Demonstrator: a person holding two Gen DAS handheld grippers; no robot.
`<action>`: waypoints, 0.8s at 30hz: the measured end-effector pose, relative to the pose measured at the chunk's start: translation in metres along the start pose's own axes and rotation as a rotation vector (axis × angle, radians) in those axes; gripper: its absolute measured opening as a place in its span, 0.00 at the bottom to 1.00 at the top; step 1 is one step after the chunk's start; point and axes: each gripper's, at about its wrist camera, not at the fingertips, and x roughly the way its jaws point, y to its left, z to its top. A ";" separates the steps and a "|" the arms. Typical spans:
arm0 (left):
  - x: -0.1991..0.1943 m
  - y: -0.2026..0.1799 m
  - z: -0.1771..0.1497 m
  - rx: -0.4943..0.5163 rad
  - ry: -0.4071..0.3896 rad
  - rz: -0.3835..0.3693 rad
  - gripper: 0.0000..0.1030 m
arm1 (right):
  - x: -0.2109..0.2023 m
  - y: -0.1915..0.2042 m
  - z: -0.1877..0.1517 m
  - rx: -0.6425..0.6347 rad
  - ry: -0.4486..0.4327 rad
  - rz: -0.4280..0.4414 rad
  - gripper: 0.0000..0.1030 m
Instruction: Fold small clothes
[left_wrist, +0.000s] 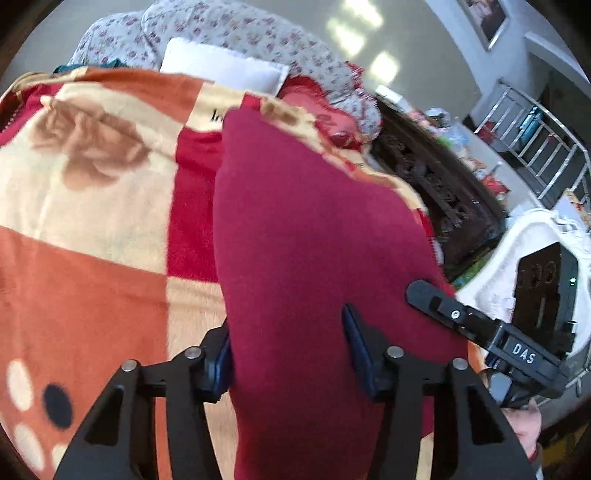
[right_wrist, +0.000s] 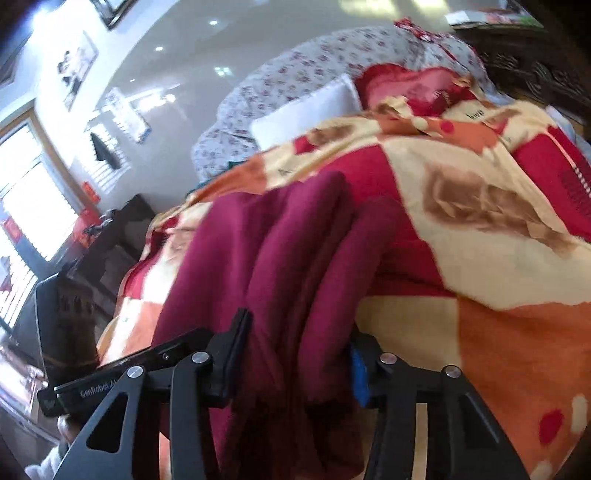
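- The dark red garment (left_wrist: 314, 229) lies on the bed, on top of the patchwork blanket (left_wrist: 92, 184) of orange, cream and red squares; from my right wrist view it (right_wrist: 280, 251) is bunched into thick upright folds.
- My left hand-held gripper (left_wrist: 288, 350) stands about half open with the red cloth filling the gap between its fingers — I cannot tell whether the pads actually press on it.
- My right hand-held gripper (right_wrist: 295, 350) is also about half open, and the gathered folds are packed between its two fingers, touching both pads, so it looks clamped on the garment.
- In the left view the right hand-held gripper (left_wrist: 480, 325) rests at the garment's right edge, with a hand (left_wrist: 524, 428) just below it.
- Beyond the blanket I see a white pillow (left_wrist: 221, 66), a floral quilt (left_wrist: 240, 26) and a red cushion (left_wrist: 314, 99).
- A dark carved bed frame (left_wrist: 436, 177) runs along the bed's side — both views are blurred.
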 end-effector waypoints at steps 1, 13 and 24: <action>-0.015 0.000 -0.002 0.013 -0.009 0.006 0.50 | -0.005 0.007 -0.002 -0.007 -0.002 0.012 0.50; -0.114 0.040 -0.116 0.014 0.090 0.194 0.50 | -0.017 0.111 -0.123 -0.157 0.187 0.006 0.56; -0.142 0.030 -0.119 0.107 -0.072 0.383 0.68 | -0.051 0.125 -0.112 -0.173 0.071 -0.082 0.58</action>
